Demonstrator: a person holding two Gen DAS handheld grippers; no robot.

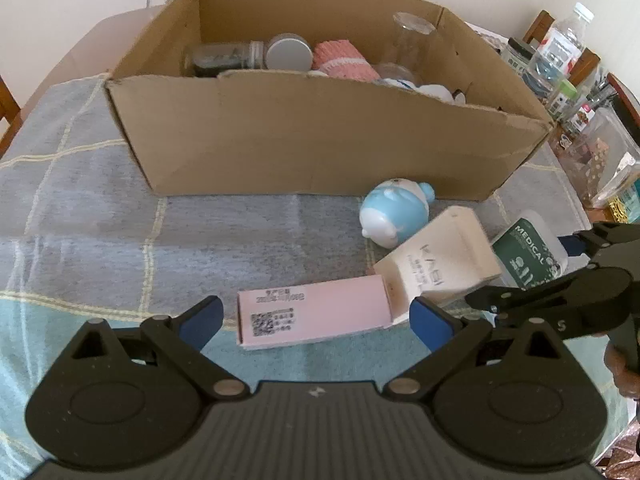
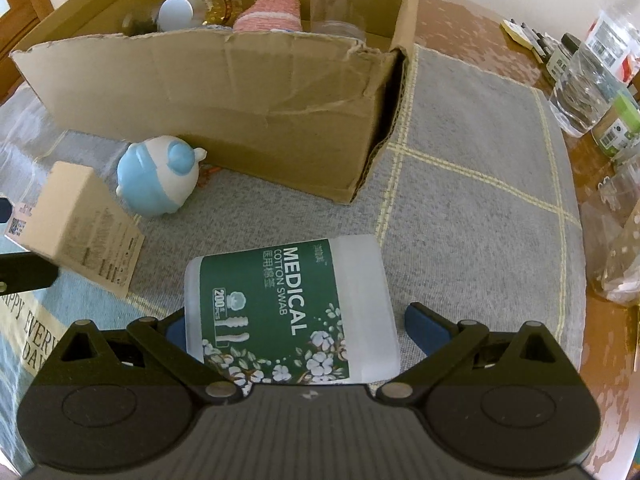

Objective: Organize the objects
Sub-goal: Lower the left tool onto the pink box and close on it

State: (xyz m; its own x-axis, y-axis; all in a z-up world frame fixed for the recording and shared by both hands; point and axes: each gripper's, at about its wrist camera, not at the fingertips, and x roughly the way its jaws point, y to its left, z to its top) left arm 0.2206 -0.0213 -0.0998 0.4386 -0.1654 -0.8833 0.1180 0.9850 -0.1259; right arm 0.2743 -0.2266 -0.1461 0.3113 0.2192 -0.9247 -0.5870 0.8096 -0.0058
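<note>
A pink carton [image 1: 316, 318] lies flat on the tablecloth between the wide-open fingers of my left gripper [image 1: 316, 322], which do not touch it. A cream box [image 1: 438, 262] leans beside it; it also shows in the right wrist view [image 2: 80, 226]. A blue and white toy [image 1: 396, 212] lies in front of the cardboard box [image 1: 320, 136]. My right gripper [image 2: 294, 330] is open around a clear tub labelled medical cotton swab [image 2: 292, 312], lying on its side. The right gripper also shows in the left wrist view [image 1: 576, 264].
The cardboard box [image 2: 240, 96] holds jars, a pink cloth roll and glassware. Bottles and jars [image 2: 592, 80] crowd the table's right edge. A checked grey-blue tablecloth [image 1: 100, 220] covers the table. Wooden chairs stand around.
</note>
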